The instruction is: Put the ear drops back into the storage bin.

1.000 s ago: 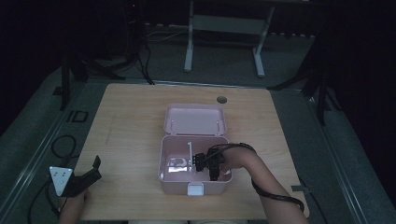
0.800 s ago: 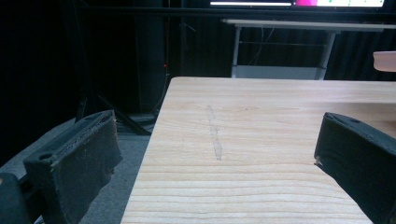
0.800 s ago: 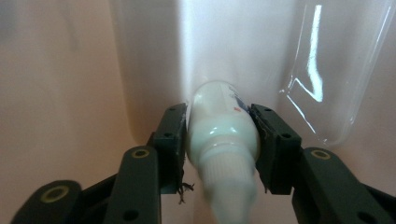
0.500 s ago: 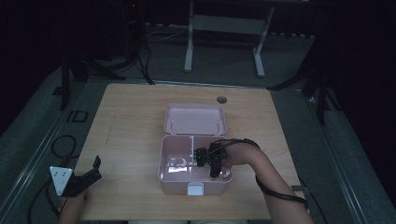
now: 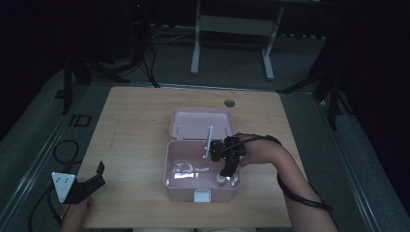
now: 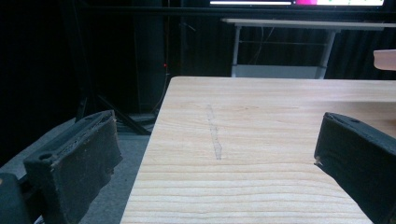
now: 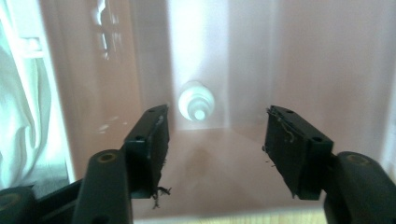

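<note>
A pink box (image 5: pixel 173 153) stands open in the middle of the wooden table (image 5: pixel 130 125), its lid (image 5: pixel 199 122) tipped back. My right gripper (image 5: pixel 226 170) points down into the box's right side, jaws open, nothing between them. In the right gripper view a small white bottle (image 7: pixel 196 101) stands in the box corner just beyond the open jaws, seen from above. That white bottle (image 5: pixel 220 180) shows near the front right of the box in the high view. My left gripper (image 5: pixel 93 178) rests open at the table's front left corner, far from the box.
A white cloth or bag (image 7: pixel 18 116) lies at the left inside the box, next to other pale items (image 5: pixel 183 169). A thin white rod (image 5: pixel 208 140) leans at the box's back. A dark round hole (image 5: pixel 229 103) sits near the table's far edge.
My right gripper has moved toward the front right corner of the box and tipped downward into it. The left gripper has stayed still.
</note>
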Demonstrator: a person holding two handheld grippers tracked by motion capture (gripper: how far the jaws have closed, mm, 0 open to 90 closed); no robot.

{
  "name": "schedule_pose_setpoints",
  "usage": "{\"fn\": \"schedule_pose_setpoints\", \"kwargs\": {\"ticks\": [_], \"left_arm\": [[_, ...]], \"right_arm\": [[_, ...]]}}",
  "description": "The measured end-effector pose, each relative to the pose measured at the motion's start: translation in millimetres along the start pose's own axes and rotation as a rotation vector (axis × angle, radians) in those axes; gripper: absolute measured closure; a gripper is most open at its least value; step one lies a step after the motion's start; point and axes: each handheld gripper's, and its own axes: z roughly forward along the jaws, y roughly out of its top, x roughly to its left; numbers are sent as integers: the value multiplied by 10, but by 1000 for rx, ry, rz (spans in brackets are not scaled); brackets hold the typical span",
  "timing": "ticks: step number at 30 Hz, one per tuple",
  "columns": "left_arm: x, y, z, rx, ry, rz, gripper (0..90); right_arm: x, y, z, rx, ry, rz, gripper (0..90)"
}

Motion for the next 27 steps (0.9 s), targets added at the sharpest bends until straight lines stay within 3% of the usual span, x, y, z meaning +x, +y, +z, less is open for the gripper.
{"fn": "schedule_pose_setpoints", "kwargs": {"ticks": [1, 2, 3, 8, 14, 24, 27], "left_arm": [[-2, 0, 1, -1, 0, -1, 4], [-2, 0, 1, -1, 0, -1, 4], [-1, 0, 0, 0, 1, 2, 4], [-3, -1, 2, 0, 1, 5, 4], [-3, -1, 0, 2, 0, 4, 4], [-5, -2, -1, 2, 1, 4, 4], [-6, -2, -2, 2, 3, 4, 4]], "right_arm": [[-38, -61, -76, -19, 9, 48, 299], [-38, -61, -76, -19, 9, 48, 299], [-61, -113, -126, -35, 12, 76, 236], [-85, -254, -231, -81, 1, 92, 142], [-128, -443, -292, -122, -62, 134, 138], [-166, -761, -205, -118, -71, 188, 142], [-187, -898, -144, -124, -78, 226, 142]]}}
